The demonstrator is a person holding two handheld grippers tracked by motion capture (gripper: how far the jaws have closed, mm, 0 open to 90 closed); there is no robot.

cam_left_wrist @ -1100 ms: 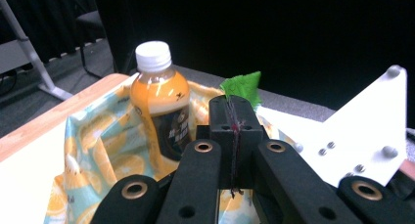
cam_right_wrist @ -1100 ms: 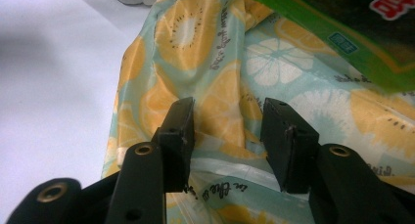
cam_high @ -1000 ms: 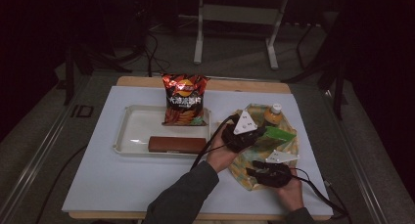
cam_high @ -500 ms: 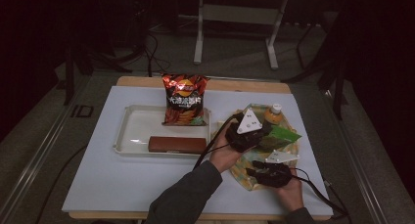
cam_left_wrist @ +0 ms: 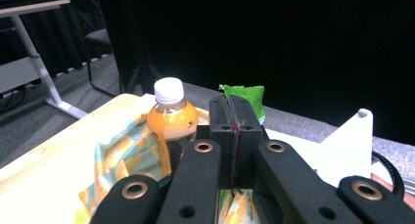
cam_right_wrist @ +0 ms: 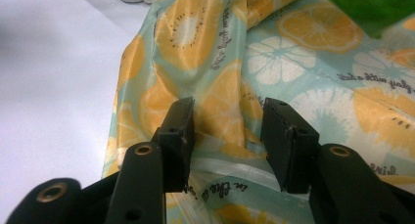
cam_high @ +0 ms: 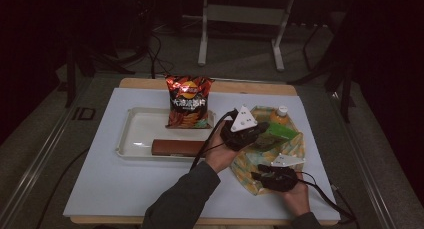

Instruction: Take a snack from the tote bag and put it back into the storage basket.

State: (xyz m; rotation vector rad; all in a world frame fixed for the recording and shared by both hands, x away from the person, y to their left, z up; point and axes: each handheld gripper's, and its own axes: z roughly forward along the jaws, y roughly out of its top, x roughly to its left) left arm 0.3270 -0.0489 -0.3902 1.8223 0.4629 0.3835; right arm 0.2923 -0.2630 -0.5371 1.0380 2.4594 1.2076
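My left fingers (cam_left_wrist: pixel 234 119) are pressed together on a thin edge of the green packet (cam_left_wrist: pixel 244 98), whose top sticks up just behind them, held above the bag (cam_high: pixel 270 156). My right fingers (cam_right_wrist: pixel 181 131) are spread, resting on the fruit-print bag with a raised fold of it between them.

Going left to right on the bench (cam_high: pixel 110 189): I see a white tray (cam_high: pixel 137 131) with a brown bar (cam_high: pixel 177 147) along its near edge and a chips bag (cam_high: pixel 188 101) standing at its far right corner. Next comes my left gripper (cam_high: pixel 245 131), then the bag spread flat at the right. An orange bottle (cam_high: pixel 280 115) stands upright at its far edge. My right gripper (cam_high: pixel 274 176) sits at the bag's near edge.
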